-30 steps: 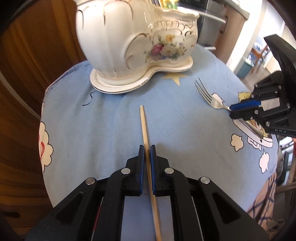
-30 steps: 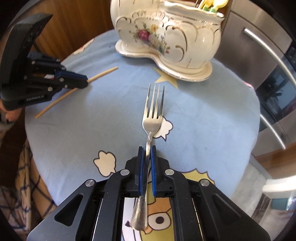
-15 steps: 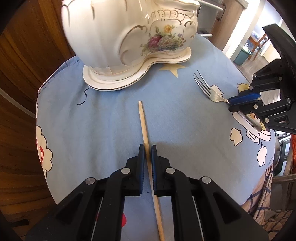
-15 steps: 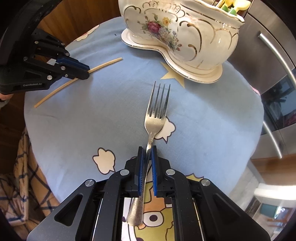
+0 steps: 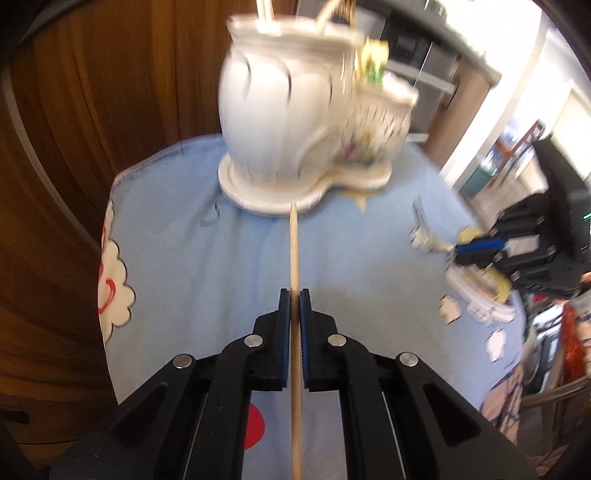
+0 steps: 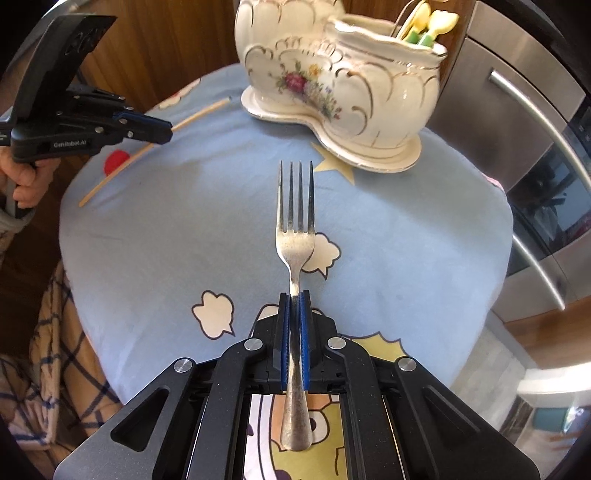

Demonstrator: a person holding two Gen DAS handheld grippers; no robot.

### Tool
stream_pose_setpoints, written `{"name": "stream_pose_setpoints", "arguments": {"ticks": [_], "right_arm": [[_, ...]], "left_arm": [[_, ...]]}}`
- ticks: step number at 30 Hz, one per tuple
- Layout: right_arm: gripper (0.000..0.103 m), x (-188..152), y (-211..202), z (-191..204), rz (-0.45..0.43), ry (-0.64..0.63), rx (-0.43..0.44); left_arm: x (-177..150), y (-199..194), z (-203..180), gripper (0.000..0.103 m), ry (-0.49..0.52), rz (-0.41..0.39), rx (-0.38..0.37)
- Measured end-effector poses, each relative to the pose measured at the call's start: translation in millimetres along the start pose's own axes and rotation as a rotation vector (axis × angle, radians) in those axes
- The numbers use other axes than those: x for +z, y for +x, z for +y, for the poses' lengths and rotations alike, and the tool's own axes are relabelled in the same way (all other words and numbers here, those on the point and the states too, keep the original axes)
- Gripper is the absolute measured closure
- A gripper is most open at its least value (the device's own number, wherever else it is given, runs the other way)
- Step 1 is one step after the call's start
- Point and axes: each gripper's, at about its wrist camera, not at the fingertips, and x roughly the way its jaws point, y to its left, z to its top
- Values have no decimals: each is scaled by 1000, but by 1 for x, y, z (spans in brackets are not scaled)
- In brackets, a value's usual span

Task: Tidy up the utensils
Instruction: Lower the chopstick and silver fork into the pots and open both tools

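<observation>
My left gripper (image 5: 294, 295) is shut on a thin wooden chopstick (image 5: 294, 251) and holds it above the blue cloth, tip toward the white floral ceramic holder (image 5: 295, 129). The left wrist view is blurred. My right gripper (image 6: 294, 297) is shut on a metal fork (image 6: 295, 236), tines pointing at the holder (image 6: 343, 92), lifted over the cloth. The left gripper (image 6: 162, 129) with the chopstick (image 6: 199, 112) shows at the left of the right wrist view. The right gripper (image 5: 461, 251) with the fork (image 5: 424, 232) shows at the right of the left wrist view.
The round table has a blue cartoon-print cloth (image 6: 406, 229). The holder's smaller compartment carries yellow-and-green handled utensils (image 6: 424, 22). A wooden wall (image 5: 92, 110) stands behind. A steel appliance with bar handles (image 6: 535, 122) is at the right.
Both grippers have lifted their utensils off the cloth. The left gripper pulled back and tilted up, so the whole holder now shows. The right gripper rose with the fork.
</observation>
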Motion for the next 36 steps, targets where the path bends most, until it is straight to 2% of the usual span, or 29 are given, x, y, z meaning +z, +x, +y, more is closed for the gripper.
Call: {"name": "stream_pose_setpoints", "arguments": {"ticks": [4,11,17,29,36], "right_arm": [[97,-4,-13,-7,-50,25,5],[97,-6,-41,-22,-195,114,41],[97,-9,-57,-40,-301,191,51],[97,2,-74,-39,-390,213,46],[97,23,-98,-43,-459,208,42]], "left_arm": [[-2,-20,5,98,-27,-91,11],[3,-58,14,98,-63,-260,35],[20,-77,4,98,-54,-384,59],[51,-92,-18,98,-30,-488,63],[82,-102,-29,98,-12,-555,71]]}}
